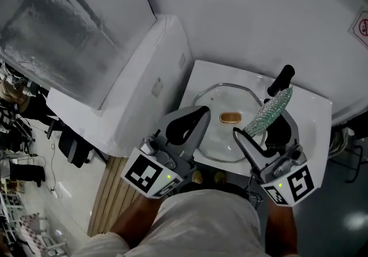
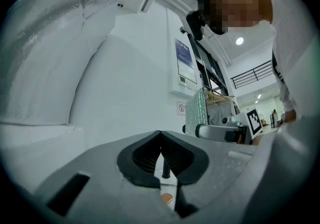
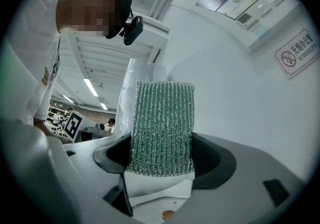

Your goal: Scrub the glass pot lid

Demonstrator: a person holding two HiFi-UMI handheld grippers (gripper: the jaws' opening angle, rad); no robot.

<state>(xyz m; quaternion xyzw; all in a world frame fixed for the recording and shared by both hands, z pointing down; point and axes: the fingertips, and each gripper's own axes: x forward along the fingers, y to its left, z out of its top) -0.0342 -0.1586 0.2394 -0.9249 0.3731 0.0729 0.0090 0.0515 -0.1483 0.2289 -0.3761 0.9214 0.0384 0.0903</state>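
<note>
The glass pot lid [image 1: 217,138] lies flat in a white basin [image 1: 313,113], its brown knob [image 1: 230,117] facing up. My left gripper [image 1: 199,117] hangs over the lid's left rim with its jaws shut. In the left gripper view the pads [image 2: 150,154] meet at the tips, and only a thin dark post shows in the slit below; I cannot tell whether they nip the rim. My right gripper [image 1: 248,135] is over the lid's right side, shut on a green scouring pad [image 1: 269,110] that stands up past the jaws [image 3: 161,127]. The knob [image 3: 168,214] shows below them.
A black tap handle [image 1: 282,79] rises at the basin's back right, just beyond the pad. White walls close the back and right. A white plastic-covered cabinet [image 1: 135,75] borders the basin on the left, with wooden slats [image 1: 112,192] below it.
</note>
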